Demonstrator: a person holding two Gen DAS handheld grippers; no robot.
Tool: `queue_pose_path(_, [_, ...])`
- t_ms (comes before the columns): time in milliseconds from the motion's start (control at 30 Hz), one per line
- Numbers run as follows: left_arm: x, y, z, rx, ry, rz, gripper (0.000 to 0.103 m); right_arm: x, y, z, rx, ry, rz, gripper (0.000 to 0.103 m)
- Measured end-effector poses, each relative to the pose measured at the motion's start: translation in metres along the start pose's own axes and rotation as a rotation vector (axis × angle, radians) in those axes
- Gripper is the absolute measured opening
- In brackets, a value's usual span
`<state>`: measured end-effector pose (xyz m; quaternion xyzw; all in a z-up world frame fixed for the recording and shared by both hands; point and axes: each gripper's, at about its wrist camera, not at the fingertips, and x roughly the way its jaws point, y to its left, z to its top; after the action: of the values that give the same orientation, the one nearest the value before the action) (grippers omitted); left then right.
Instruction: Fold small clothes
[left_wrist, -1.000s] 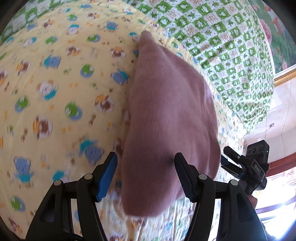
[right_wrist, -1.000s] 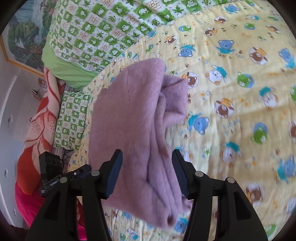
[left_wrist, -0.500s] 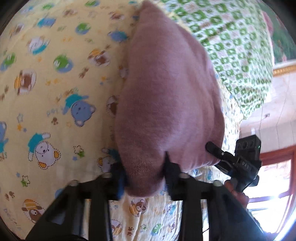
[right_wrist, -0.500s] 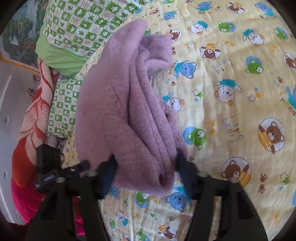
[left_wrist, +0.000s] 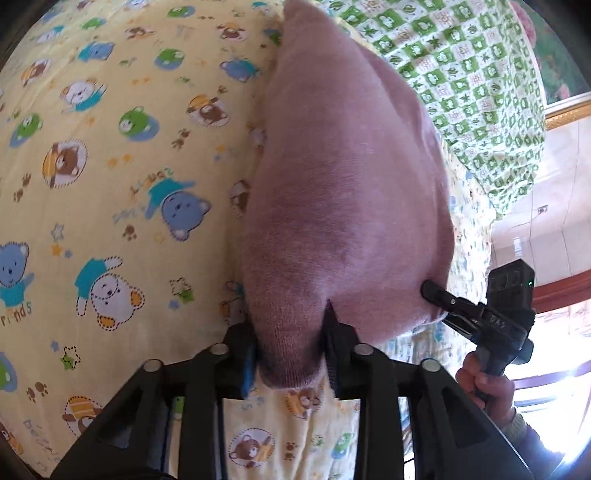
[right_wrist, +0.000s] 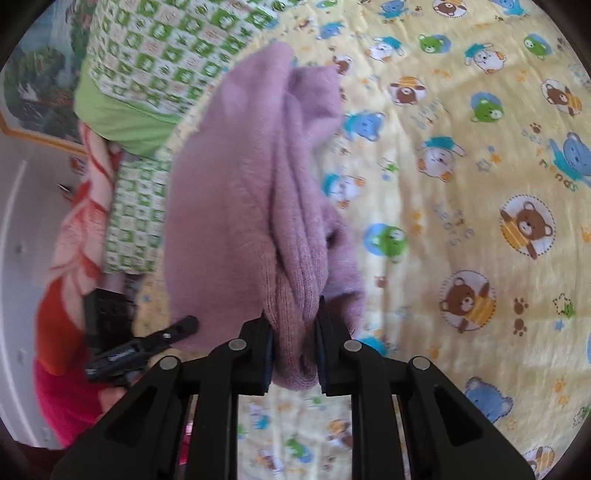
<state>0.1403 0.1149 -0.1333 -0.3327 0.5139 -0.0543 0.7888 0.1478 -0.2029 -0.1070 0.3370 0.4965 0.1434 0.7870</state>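
1. Pink knitted garment (left_wrist: 343, 192): a folded bundle lying on the bed, beside the green checked pillow (left_wrist: 476, 74).
2. Left tool (left_wrist: 290, 354): pads on either side of the garment's near corner and pressing on it; its jaws are opening slightly with the cloth between them.
3. Right tool (right_wrist: 295, 350): jaws closing on the bunched near edge of the garment (right_wrist: 236, 206), with the knit squeezed between the pads.
4. Bed sheet (left_wrist: 110, 184): yellow, printed with cartoon bears; the garment rests on it.
5. A person's hand (left_wrist: 487, 384): grasps the handle of the right tool, seen at the right edge of the left wrist view.
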Motion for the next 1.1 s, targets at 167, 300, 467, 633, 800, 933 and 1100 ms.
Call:
queue_pose_path(167, [-0.006,0.002,-0.006,0.001,-0.008,0.021,0.048,0.004,-0.002,-0.007,-0.051,-0.035,-0.115,0.039])
queue_pose_path(300, [-0.021,0.001,-0.013,0.033,-0.034,0.08,0.051,-0.004,0.003,-0.009,-0.082,-0.056,-0.185,0.048])
queue_pose_path(467, [-0.035,-0.014,-0.024,0.085,-0.082,0.166,0.057,-0.018,0.017,-0.016,-0.14,-0.095,-0.256,0.05])
queue_pose_path(633, [-0.042,-0.031,-0.038,0.147,-0.115,0.231,0.062,-0.032,0.024,-0.023,-0.16,-0.126,-0.291,0.05])
queue_pose_path(800, [-0.05,-0.039,-0.051,0.179,-0.144,0.257,0.066,-0.038,0.035,-0.037,-0.167,-0.143,-0.299,0.05])
queue_pose_path(933, [-0.052,-0.037,-0.06,0.189,-0.146,0.272,0.067,-0.037,0.038,-0.051,-0.167,-0.142,-0.302,0.054])
queue_pose_path(1100, [-0.057,-0.035,-0.073,0.217,-0.162,0.301,0.069,-0.036,0.038,-0.07,-0.161,-0.131,-0.303,0.055])
